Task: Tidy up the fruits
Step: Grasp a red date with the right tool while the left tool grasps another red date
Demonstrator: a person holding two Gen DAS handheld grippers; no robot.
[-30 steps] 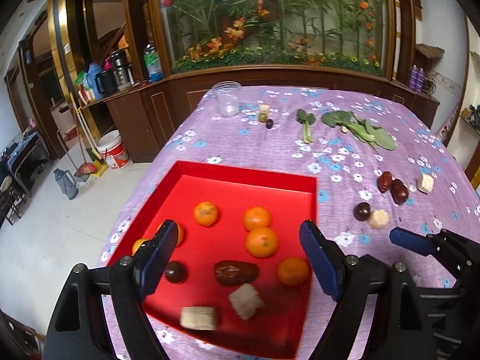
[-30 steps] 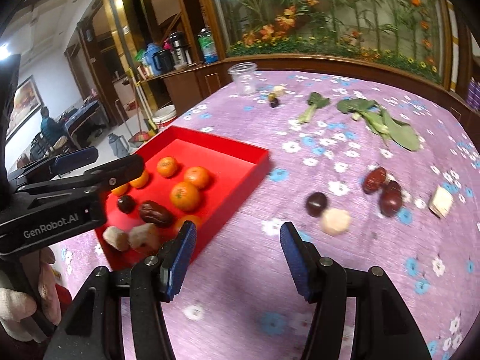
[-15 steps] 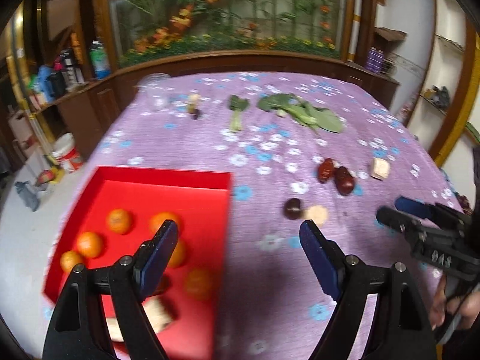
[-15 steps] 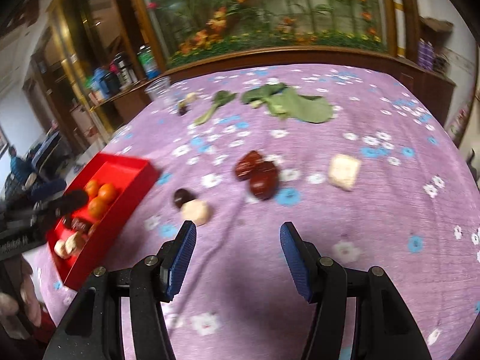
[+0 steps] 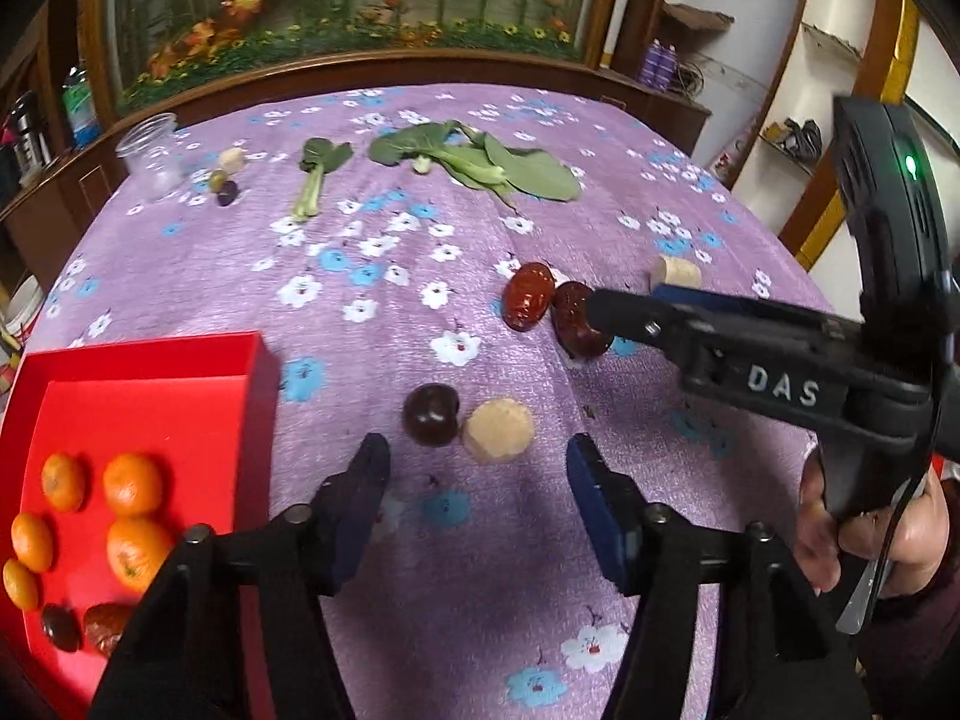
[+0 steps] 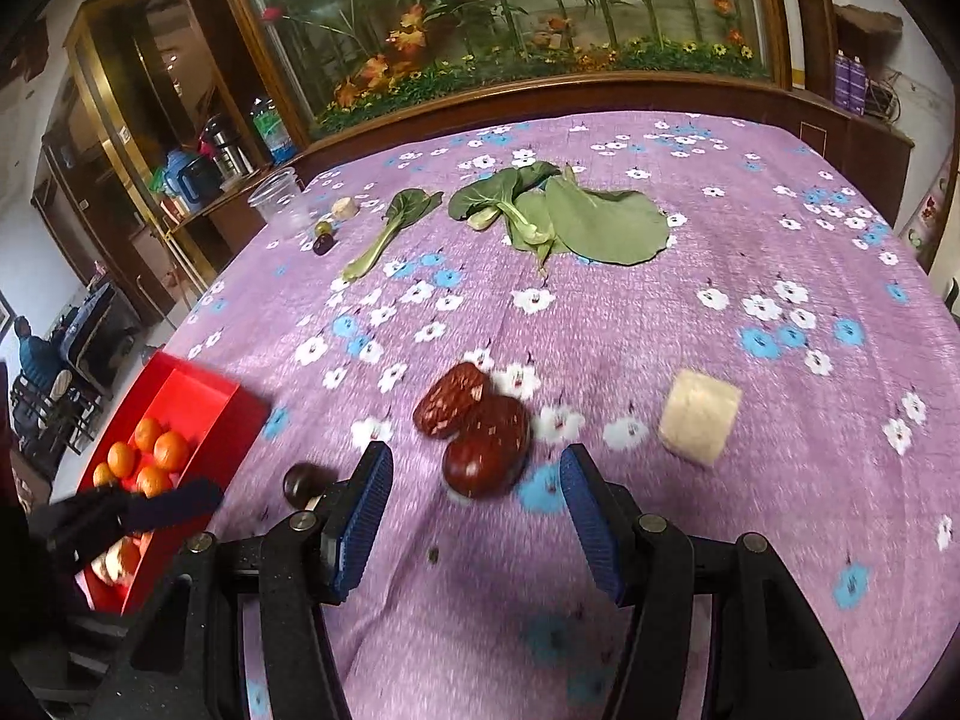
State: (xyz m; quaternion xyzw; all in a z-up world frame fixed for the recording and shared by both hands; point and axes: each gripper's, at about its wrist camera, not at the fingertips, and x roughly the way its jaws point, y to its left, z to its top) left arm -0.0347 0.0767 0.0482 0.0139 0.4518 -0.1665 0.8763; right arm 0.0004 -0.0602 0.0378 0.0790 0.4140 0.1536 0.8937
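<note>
My left gripper (image 5: 480, 468) hangs low over the purple flowered cloth, its jaws closing with nothing between them. Just ahead of its tips lie a dark plum (image 5: 431, 414) and a pale round piece (image 5: 498, 429), touching each other. My right gripper (image 6: 474, 474) stands open right behind two red dates (image 6: 486, 444), which lie side by side; the nearer one sits at the mouth of the gap, not touched by the pads. A pale cube (image 6: 699, 414) lies to their right. The red tray (image 5: 150, 354) at the left holds several mandarins (image 5: 132, 483), a dark plum and a date.
Leafy greens (image 5: 480, 159) and a single stalk (image 5: 312, 180) lie at the far side, next to a clear plastic cup (image 5: 150, 150) and a few small fruits (image 5: 225, 183). A hand (image 5: 822, 540) holds the right gripper. A wooden cabinet rims the table's far edge.
Both grippers have swung right, away from the red tray and toward the loose fruit on the cloth. The left jaws have narrowed. The right gripper now sits close behind the dates.
</note>
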